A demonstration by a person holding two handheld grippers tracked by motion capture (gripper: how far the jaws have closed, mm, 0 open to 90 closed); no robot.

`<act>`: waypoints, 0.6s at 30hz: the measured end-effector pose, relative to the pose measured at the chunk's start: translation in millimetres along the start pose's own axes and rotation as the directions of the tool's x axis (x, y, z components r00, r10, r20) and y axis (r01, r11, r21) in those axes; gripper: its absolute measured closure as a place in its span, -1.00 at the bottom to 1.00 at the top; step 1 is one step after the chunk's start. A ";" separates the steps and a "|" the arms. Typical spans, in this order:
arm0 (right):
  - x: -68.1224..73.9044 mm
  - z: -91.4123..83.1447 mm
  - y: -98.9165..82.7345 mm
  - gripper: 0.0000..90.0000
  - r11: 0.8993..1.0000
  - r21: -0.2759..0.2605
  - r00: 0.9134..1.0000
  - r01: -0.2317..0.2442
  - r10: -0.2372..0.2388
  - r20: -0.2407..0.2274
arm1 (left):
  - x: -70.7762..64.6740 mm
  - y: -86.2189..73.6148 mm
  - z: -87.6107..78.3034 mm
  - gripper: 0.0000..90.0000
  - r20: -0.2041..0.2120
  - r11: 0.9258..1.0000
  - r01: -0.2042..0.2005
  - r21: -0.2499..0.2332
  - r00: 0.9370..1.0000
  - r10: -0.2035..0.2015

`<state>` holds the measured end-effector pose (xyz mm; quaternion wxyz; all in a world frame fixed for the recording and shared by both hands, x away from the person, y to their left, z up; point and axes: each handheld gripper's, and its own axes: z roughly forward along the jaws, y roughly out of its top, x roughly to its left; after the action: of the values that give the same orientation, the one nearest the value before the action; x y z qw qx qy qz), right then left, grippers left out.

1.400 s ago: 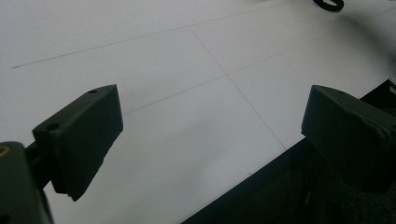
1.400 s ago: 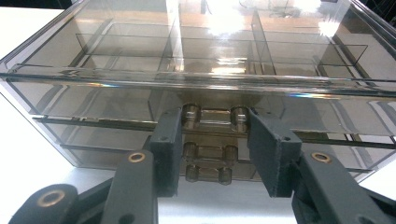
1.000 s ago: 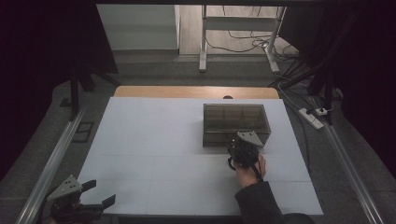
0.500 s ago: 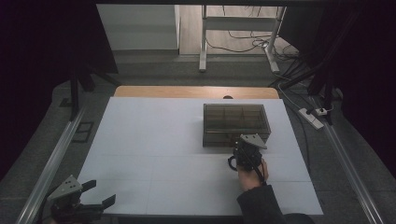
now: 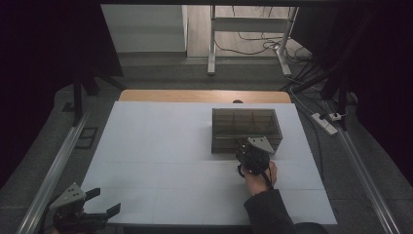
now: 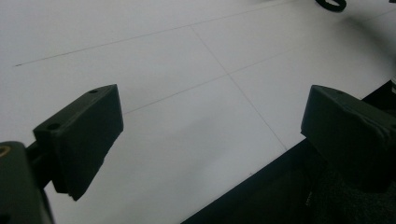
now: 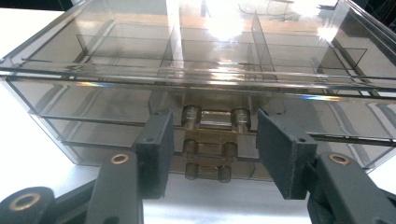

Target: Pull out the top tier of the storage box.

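A smoky clear plastic drawer box (image 5: 246,127) stands on the white table (image 5: 160,136), right of the middle. My right gripper (image 5: 245,147) is at its near face, held by a hand in a dark sleeve. In the right gripper view the box (image 7: 205,60) shows dividers inside and a stack of small clear drawer handles (image 7: 210,119) on its front. The right gripper (image 7: 215,144) has its jaws on either side of those handles with small gaps. They have just been opening. My left gripper (image 5: 104,201) rests open at the table's near left corner, and between its jaws (image 6: 212,126) there is nothing.
A wooden strip (image 5: 195,96) runs along the table's far edge. A metal rail (image 5: 53,165) lies along the left side. A power strip (image 5: 325,123) and cables lie on the floor to the right. Desk legs (image 5: 212,44) stand beyond the table.
The right gripper has shifted only slightly at the box's front. The left gripper has not moved.
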<state>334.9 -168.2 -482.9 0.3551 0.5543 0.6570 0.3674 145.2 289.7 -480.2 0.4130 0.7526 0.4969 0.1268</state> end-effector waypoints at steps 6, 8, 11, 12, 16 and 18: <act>3.1 3.1 0.4 0.23 1.000 -0.014 1.000 -0.006 0.007 0.025 | 0.0 0.0 0.0 -0.87 -0.001 1.000 0.001 0.000 1.000 -0.001; 4.4 3.4 0.1 0.24 1.000 -0.016 0.999 0.000 0.000 0.034 | 0.1 0.0 0.0 -0.87 0.000 1.000 0.001 0.000 1.000 -0.001; 4.3 3.2 0.3 0.24 1.000 -0.013 0.999 -0.001 0.002 0.033 | 0.0 0.0 0.0 -0.87 -0.001 1.000 0.001 0.000 1.000 -0.001; 4.8 2.9 0.6 0.24 1.000 -0.011 0.999 -0.003 0.003 0.038 | 0.0 -0.1 -0.1 -0.87 -0.001 1.000 0.001 0.000 1.000 -0.001; 5.6 0.9 0.0 0.24 1.000 -0.008 0.999 -0.009 0.009 0.037 | 0.2 -0.1 -0.1 -0.87 -0.001 1.000 0.003 0.000 1.000 -0.003; 5.8 -0.4 -0.7 0.24 1.000 -0.009 0.999 -0.010 0.010 0.037 | 0.2 -0.2 -0.3 -0.87 -0.001 1.000 0.003 -0.001 1.000 -0.003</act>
<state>333.4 -162.6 -483.6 0.3678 0.5629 0.6459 0.3616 145.0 290.1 -480.2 0.4135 0.7515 0.4982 0.1268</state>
